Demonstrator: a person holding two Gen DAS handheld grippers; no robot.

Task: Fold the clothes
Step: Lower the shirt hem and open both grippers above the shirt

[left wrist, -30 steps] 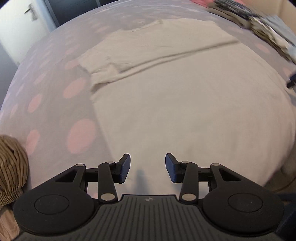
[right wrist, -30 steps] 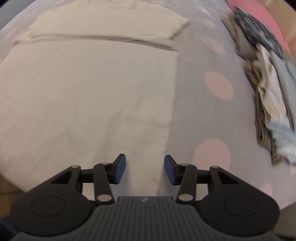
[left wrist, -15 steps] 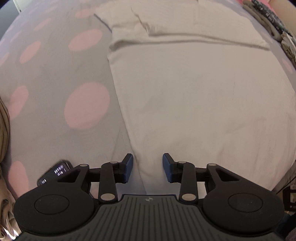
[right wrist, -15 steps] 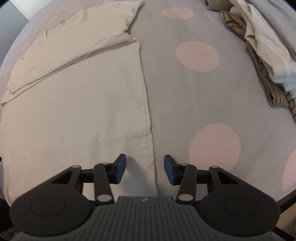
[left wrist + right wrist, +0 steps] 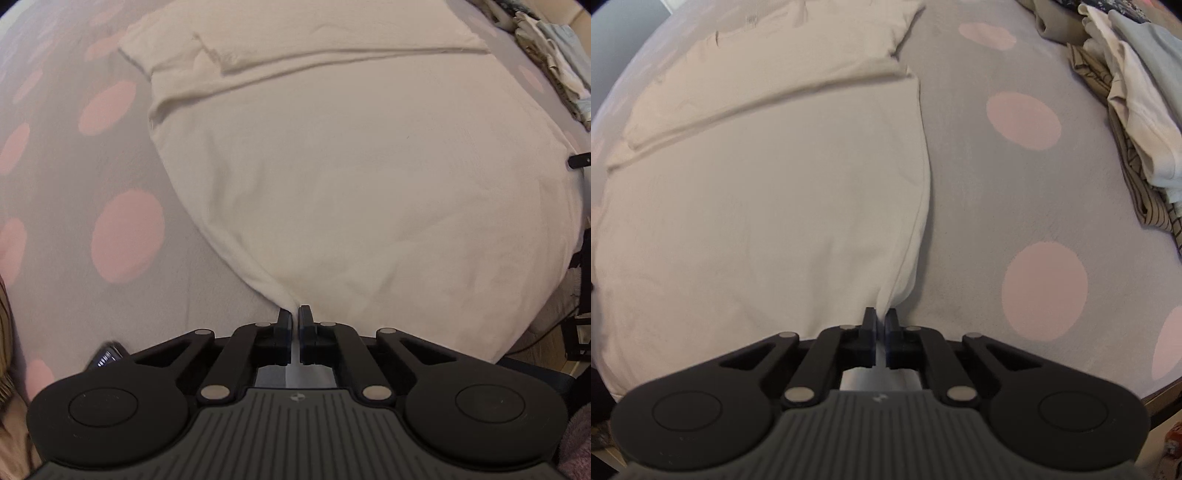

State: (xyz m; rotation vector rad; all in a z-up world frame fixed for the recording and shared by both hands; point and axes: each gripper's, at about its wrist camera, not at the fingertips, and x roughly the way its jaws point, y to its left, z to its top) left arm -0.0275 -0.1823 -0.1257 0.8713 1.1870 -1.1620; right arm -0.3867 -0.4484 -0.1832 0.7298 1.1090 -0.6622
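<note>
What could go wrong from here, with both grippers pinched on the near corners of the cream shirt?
1. The left gripper and right gripper each pinch only a small tip of the cream cotton shirt; it may slip out when lifted.
2. The folded-in sleeve band may fall open.
3. The grey bedsheet with pink dots might be caught too.

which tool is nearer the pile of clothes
Right. The right tool pinches the shirt corner on the side facing the clothes pile; the left tool pinches the opposite corner, a shirt-width farther away.
</note>
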